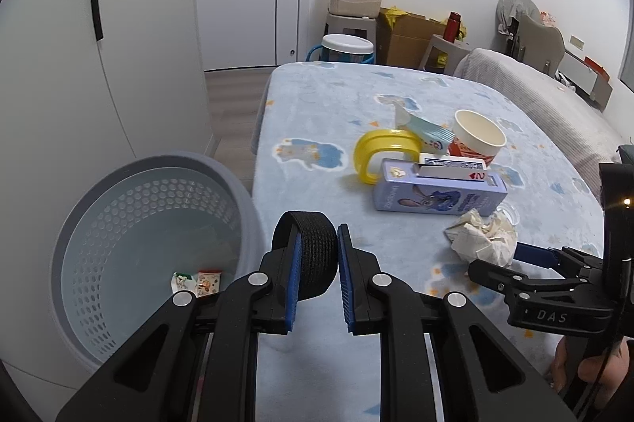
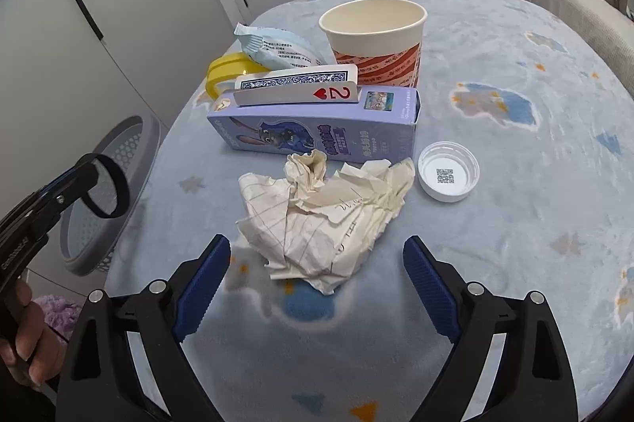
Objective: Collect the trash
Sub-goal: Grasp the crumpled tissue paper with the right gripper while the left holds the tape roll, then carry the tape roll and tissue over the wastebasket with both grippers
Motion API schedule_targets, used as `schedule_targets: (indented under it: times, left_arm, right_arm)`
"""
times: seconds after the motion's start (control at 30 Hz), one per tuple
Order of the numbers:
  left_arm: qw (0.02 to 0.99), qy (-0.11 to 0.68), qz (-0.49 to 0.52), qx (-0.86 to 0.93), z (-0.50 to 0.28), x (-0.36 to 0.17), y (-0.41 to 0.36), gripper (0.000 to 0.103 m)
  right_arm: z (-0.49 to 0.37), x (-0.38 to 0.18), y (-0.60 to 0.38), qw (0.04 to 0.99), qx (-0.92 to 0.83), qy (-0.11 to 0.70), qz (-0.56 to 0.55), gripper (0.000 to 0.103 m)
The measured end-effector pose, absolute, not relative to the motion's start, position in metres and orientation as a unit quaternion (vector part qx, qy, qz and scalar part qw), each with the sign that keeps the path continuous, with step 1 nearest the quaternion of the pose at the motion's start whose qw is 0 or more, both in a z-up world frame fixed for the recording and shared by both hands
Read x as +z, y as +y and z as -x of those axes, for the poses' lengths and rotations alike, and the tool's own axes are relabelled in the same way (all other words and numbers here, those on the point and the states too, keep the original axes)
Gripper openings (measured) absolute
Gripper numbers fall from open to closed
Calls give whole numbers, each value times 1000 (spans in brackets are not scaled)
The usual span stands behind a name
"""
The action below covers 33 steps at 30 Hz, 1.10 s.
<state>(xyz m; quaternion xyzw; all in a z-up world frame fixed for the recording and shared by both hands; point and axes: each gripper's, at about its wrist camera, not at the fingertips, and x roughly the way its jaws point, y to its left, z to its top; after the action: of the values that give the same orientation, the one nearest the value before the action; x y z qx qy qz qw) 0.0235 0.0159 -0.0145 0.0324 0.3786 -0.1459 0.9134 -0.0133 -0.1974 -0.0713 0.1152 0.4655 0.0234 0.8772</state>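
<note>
I hold my left gripper [image 1: 317, 255] up at the table edge beside the gray trash basket [image 1: 71, 224], squeezing a black elastic band [image 1: 313, 247]. My right gripper [image 2: 317, 287] sits low over the blanket [image 2: 495, 184], wide open around the crumpled paper [image 2: 317, 216], not touching it

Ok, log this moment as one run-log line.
left gripper: shut on black band, near bin | right gripper: open before crumpled paper
</note>
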Motion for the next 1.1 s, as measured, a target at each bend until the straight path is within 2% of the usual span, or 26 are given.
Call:
schedule_targets:
  times: [0.23, 0.37, 0.53, 1.1]
  left_arm:
    - [916, 377, -25, -137, -24, -13, 27, 17]
    - [916, 378, -22, -129, -25, -13, 34, 17]
    - [918, 379, -18, -117, -26, -13, 42, 17]
    - [923, 378, 2, -69, -25, -11, 93, 17]
  right_arm:
    - [-2, -77, -192, 877, 7, 467, -110, 86]
    - [-3, -79, -191, 879, 2, 467, -100, 67]
    - [2, -78, -192, 879, 5, 465, -100, 55]
    - [7, -31, -143, 895, 83, 427, -94, 54]
